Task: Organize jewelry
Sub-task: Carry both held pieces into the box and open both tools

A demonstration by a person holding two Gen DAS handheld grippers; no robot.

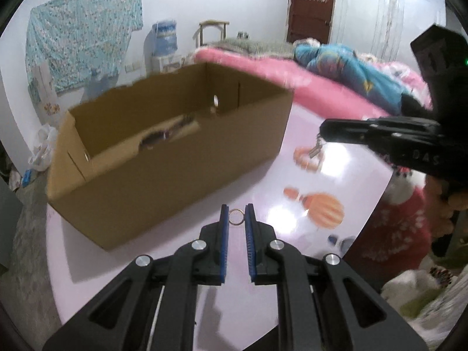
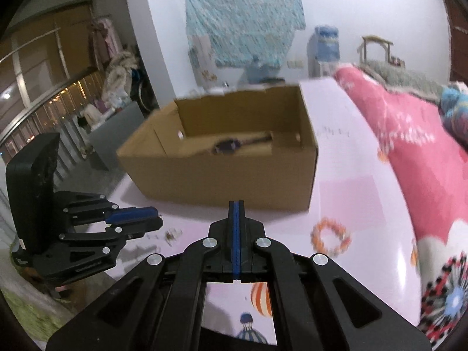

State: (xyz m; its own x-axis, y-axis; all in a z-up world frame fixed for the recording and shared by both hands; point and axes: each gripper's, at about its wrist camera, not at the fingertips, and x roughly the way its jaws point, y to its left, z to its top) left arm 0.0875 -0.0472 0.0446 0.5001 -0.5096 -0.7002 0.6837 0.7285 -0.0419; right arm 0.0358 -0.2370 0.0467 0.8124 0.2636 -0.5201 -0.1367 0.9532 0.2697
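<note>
L claw [image 1: 237, 215] pinches a thin gold ring [image 1: 236, 216] betw. blue pads, held above the pink table [image 1: 163, 266] just in front of the cardboard box [image 1: 175, 163]. R claw [image 2: 236, 204] pressed together on a small dangling metal piece [image 1: 314, 149], off to the right of the box. Orange bead bracelet [image 2: 330, 237] lies on table; dark items inside box, too blurred to ID.

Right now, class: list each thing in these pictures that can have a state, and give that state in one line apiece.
Left gripper: jaws shut on a small gold ring.
Right gripper: jaws shut; a small earring dangles from the tip.
Cardboard box: open-topped, upright on the table.
Orange beaded bracelet: lying flat on the table.
</note>
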